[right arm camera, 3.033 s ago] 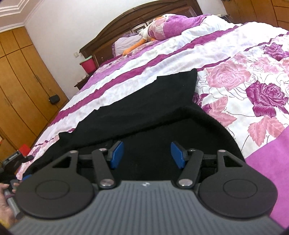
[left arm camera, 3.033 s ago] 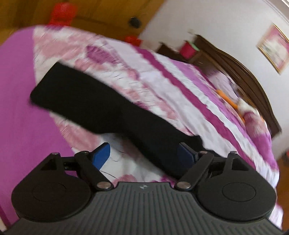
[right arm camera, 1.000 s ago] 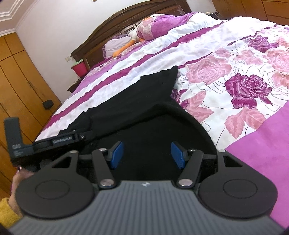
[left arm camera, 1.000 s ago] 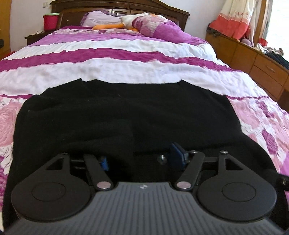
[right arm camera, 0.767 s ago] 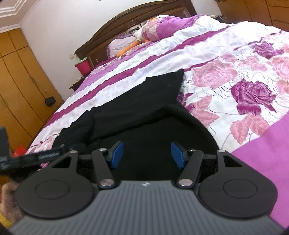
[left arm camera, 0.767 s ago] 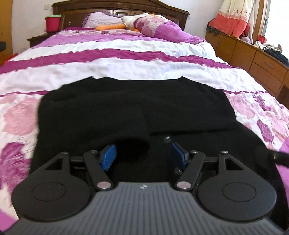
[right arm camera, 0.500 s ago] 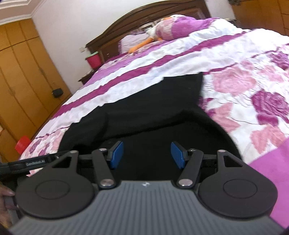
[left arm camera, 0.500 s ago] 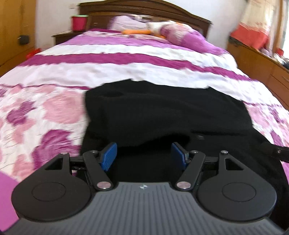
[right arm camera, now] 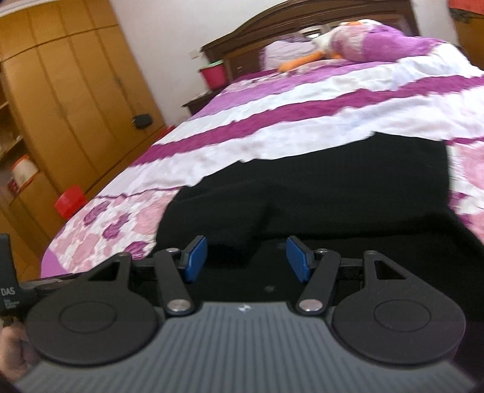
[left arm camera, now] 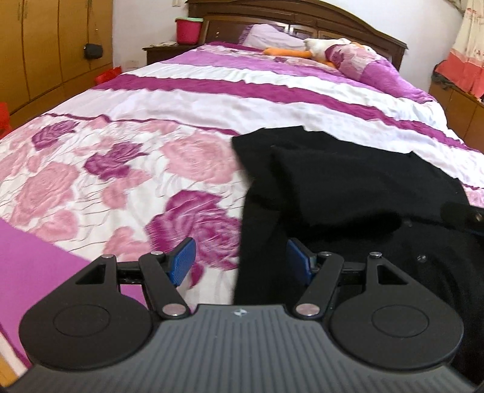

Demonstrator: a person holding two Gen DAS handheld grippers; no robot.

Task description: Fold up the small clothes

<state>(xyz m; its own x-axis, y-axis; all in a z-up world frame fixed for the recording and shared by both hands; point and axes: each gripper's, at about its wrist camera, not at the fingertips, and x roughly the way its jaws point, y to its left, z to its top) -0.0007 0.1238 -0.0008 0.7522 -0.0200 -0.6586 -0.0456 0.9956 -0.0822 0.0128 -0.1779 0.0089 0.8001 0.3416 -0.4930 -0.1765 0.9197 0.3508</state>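
A black garment (left arm camera: 348, 187) lies on the pink and white flowered bedspread (left arm camera: 99, 187), with one part folded over onto its body. My left gripper (left arm camera: 240, 257) is open and empty, low over the garment's left edge, half over bare bedspread. In the right wrist view the black garment (right arm camera: 332, 187) fills the middle. My right gripper (right arm camera: 246, 257) is open and empty just above its near part. The left gripper's body (right arm camera: 18, 290) shows at the lower left of that view.
A dark wooden headboard (left arm camera: 302, 15), pillows and a stuffed toy (left arm camera: 320, 47) are at the far end of the bed. Wooden wardrobes (right arm camera: 60, 99) stand on the left, with a nightstand and a red bucket (left arm camera: 188, 30) beside the headboard.
My left gripper has let go of the folded part and moved left to the garment's left edge. My right gripper has swung left and stays open over the garment.
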